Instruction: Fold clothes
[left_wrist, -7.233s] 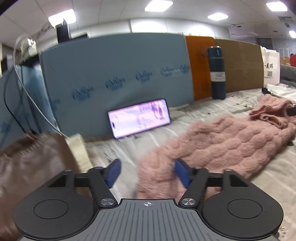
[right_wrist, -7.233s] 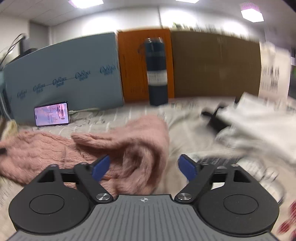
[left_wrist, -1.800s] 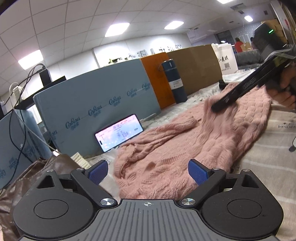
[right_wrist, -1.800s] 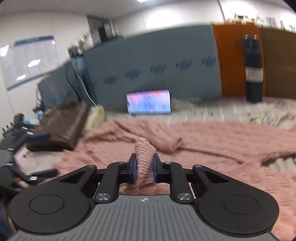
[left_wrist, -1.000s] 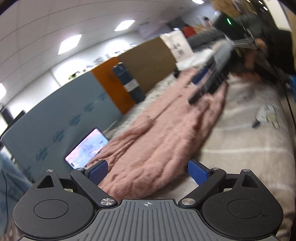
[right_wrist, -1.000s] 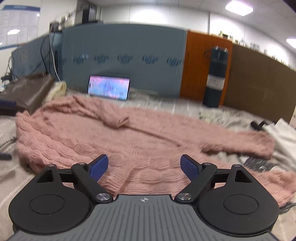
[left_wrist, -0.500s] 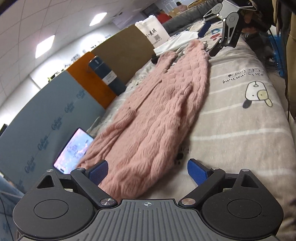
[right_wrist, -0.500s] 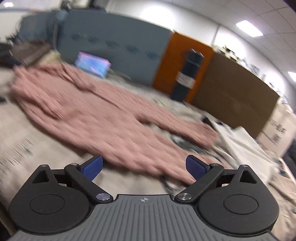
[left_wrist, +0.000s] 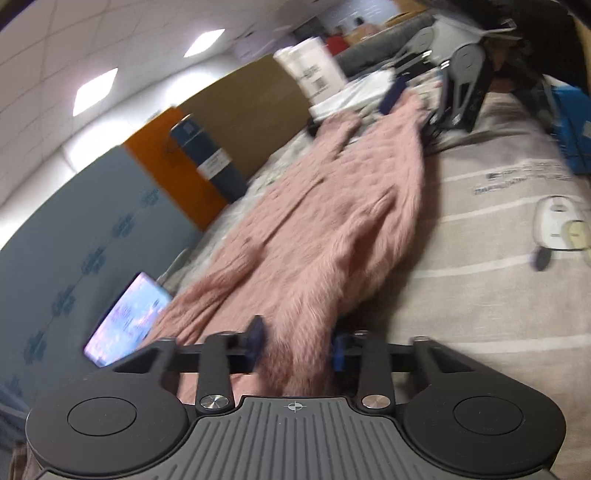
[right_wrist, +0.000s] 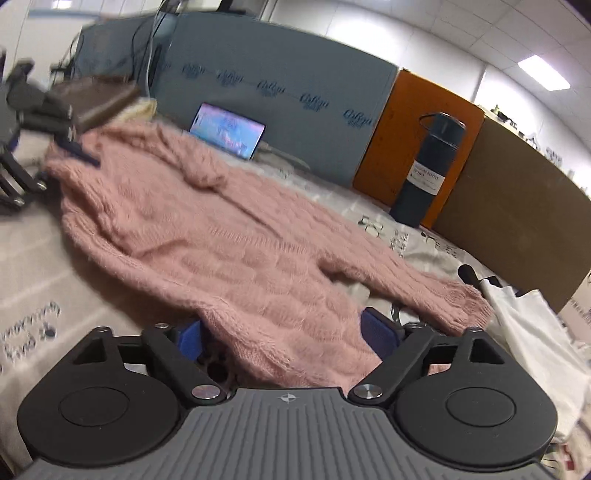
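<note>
Striped grey bedsheet (right_wrist: 33, 288) carries the pink sweater (right_wrist: 221, 236), now spread flat diagonally from upper left to lower right of the right wrist view. Half a second ago both claws hung wide and clear of the knit. Now the left gripper (left_wrist: 297, 345) has its fingers narrowed around one end of the sweater, lower centre of frame; whether it is fully clamped is unclear through the blur. The right gripper (right_wrist: 286, 338) stands apart, straddling the opposite end without pinching it. Reads as spreading finished, first fold grab starting.
</note>
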